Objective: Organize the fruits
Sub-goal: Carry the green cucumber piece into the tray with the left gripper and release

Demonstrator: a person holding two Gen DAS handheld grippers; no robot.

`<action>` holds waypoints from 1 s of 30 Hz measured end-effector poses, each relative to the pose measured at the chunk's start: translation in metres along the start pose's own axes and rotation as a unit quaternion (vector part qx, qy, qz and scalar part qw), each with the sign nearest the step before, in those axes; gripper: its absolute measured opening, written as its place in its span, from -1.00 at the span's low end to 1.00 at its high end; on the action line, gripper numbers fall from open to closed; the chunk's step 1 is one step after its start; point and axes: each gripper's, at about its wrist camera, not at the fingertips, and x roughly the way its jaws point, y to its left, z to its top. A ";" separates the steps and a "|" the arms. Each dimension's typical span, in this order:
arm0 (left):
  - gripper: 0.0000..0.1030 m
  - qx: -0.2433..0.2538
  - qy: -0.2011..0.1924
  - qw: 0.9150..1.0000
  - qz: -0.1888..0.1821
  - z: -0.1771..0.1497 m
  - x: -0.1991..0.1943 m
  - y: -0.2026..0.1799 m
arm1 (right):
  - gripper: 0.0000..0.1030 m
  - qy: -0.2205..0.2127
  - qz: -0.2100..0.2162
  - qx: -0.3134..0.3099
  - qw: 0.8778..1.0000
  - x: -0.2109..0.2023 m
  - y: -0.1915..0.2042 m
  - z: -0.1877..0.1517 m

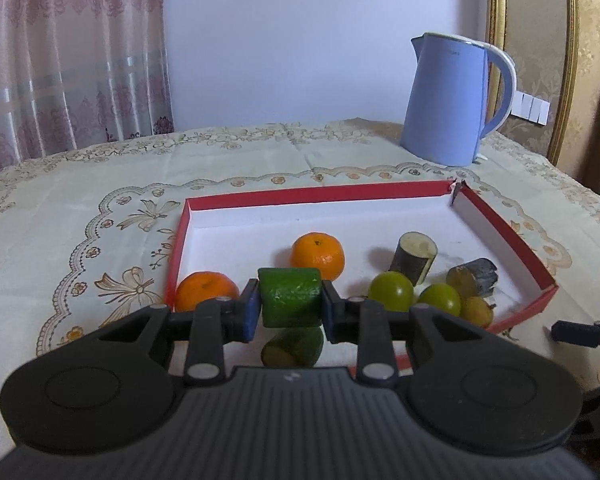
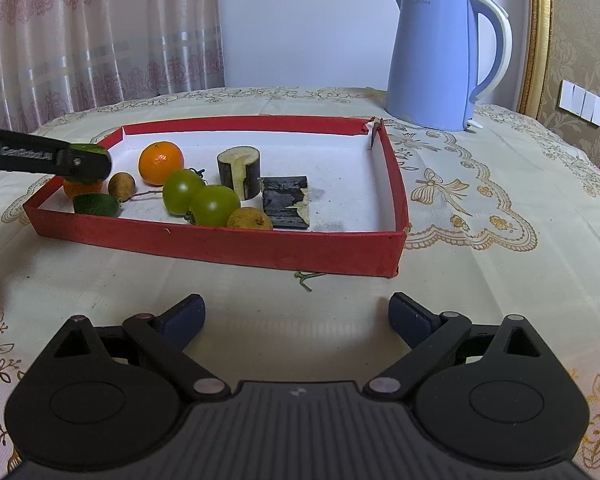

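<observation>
Left gripper (image 1: 290, 307) clamps cucumber chunk (image 1: 290, 297) above tray's (image 2: 220, 246) left end | right gripper (image 2: 296, 316) spread, on cloth (image 2: 480, 264) short of near rim.

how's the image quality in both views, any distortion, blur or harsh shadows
Left wrist view: fisheye bends the red cardboard tray and tablecloth edges; the left tool with its green cucumber chunk is sharp; the whole orange mandarin casts a soft shadow. Right wrist view: even, diffuse light, no glare; the pale blue electric kettle leans with distortion; dark vignette in the top right corner.
</observation>
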 end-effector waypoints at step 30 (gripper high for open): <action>0.39 0.008 -0.005 1.000 0.022 -0.002 0.033 -0.015 | 0.94 0.000 0.001 0.000 1.000 0.000 0.000 -0.001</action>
